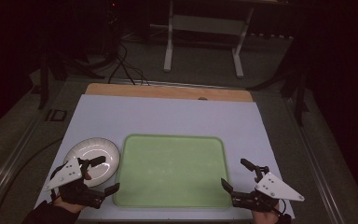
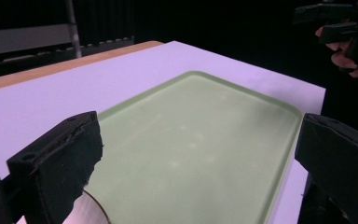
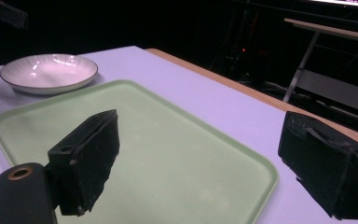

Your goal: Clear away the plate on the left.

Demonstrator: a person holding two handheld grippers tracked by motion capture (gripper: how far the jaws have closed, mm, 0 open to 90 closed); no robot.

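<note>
Nothing looks moved yet: the white plate (image 1: 93, 160) sits on the table (image 1: 168, 114) near its front left corner, just beside the left edge of the green tray (image 1: 170, 170), whose bed lies bare. The left gripper (image 1: 101, 175) hovers over the plate's near rim with jaws spread wide and holding nothing, and the right gripper (image 1: 235, 175) waits just as open off the tray's front right corner. I'd judge the whole job is still ahead, likely lifting the plate onto the tray, and nothing stands between them.
</note>
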